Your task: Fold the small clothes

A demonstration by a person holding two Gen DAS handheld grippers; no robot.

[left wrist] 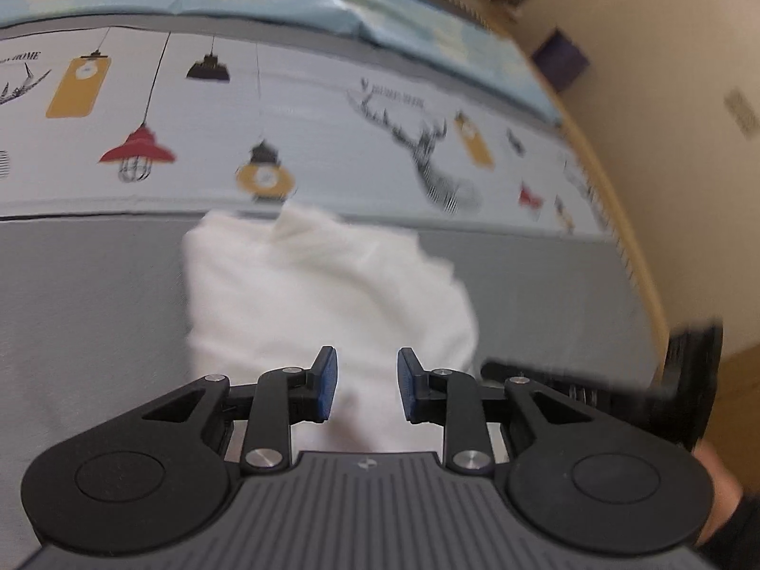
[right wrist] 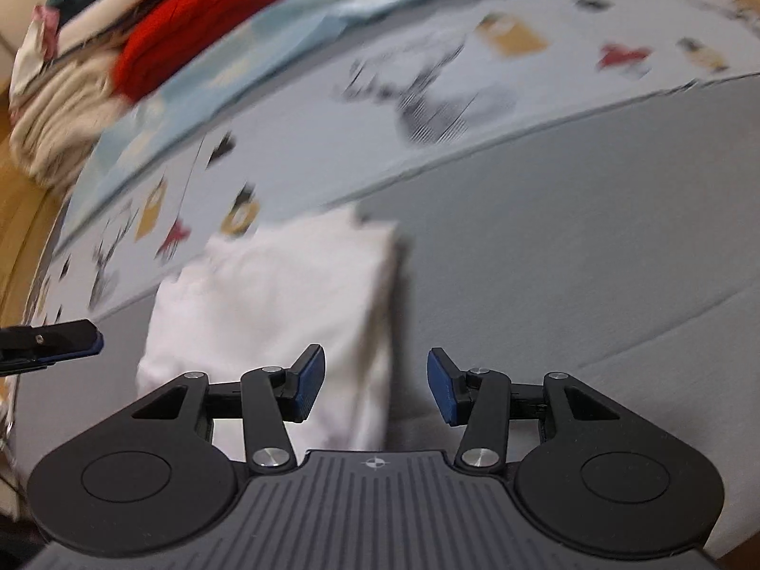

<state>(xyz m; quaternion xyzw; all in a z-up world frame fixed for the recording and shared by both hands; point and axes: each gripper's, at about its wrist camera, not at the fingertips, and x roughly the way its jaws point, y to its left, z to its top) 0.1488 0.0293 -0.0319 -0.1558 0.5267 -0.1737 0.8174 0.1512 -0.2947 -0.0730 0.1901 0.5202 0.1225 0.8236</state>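
A small white garment lies folded in a rough rectangle on the grey bed cover. It also shows in the right wrist view. My left gripper is open and empty, just above the garment's near edge. My right gripper is open and empty over the garment's right near corner. The right gripper shows at the right edge of the left wrist view. A left fingertip shows at the left edge of the right wrist view. Both views are blurred by motion.
A printed sheet with lamps and deer heads lies beyond the garment, with a light blue quilt behind it. A pile of clothes with a red item sits at the bed's far end. The wooden bed edge and a wall are to the right.
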